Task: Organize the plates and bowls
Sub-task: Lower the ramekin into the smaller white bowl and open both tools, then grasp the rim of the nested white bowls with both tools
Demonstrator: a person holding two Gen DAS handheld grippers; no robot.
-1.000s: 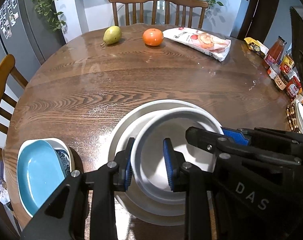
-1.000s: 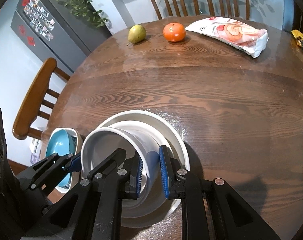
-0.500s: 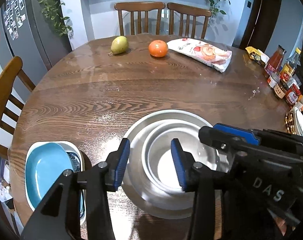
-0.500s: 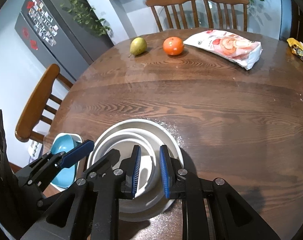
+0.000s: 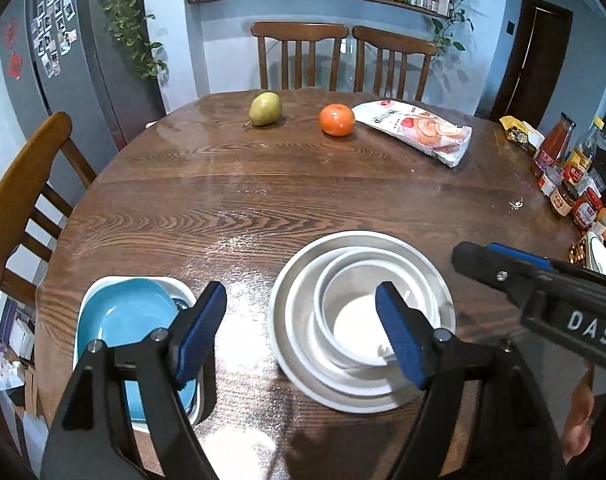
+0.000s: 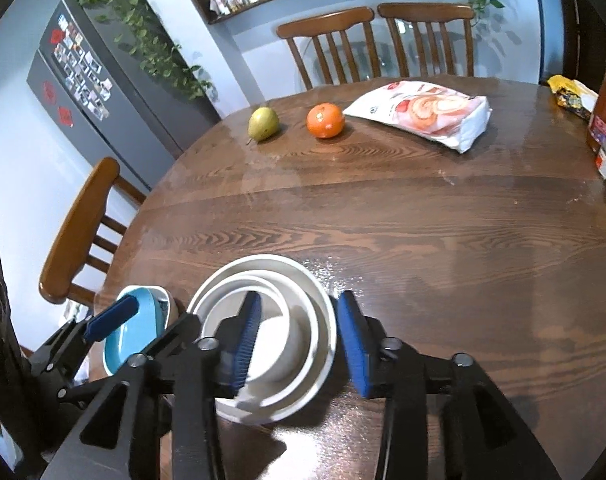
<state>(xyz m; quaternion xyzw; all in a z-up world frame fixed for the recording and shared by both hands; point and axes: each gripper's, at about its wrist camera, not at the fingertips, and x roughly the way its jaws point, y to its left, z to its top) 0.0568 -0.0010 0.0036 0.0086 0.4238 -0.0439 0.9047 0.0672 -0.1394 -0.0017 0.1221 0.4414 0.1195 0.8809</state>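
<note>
A white bowl [image 5: 355, 320] sits nested in a larger white plate [image 5: 299, 276] on the round wooden table; the stack also shows in the right wrist view, bowl [image 6: 279, 332] and plate [image 6: 323, 308]. A blue dish [image 5: 123, 320] lies in a white square dish [image 5: 183, 288] at the left, and the blue dish shows in the right wrist view [image 6: 131, 336]. My left gripper [image 5: 301, 328] is open and empty, above the table between the two stacks. My right gripper [image 6: 299, 340] is open and empty, above the white stack.
A pear [image 5: 265, 109], an orange [image 5: 336, 119] and a snack bag [image 5: 417, 130] lie at the far side. Bottles and jars [image 5: 563, 176] crowd the right edge. Wooden chairs [image 5: 299, 56] stand behind and at the left [image 5: 19, 192].
Both grippers let go of the white bowl, which now rests in the plate. Both opened wide and drew back and up from the stack.
</note>
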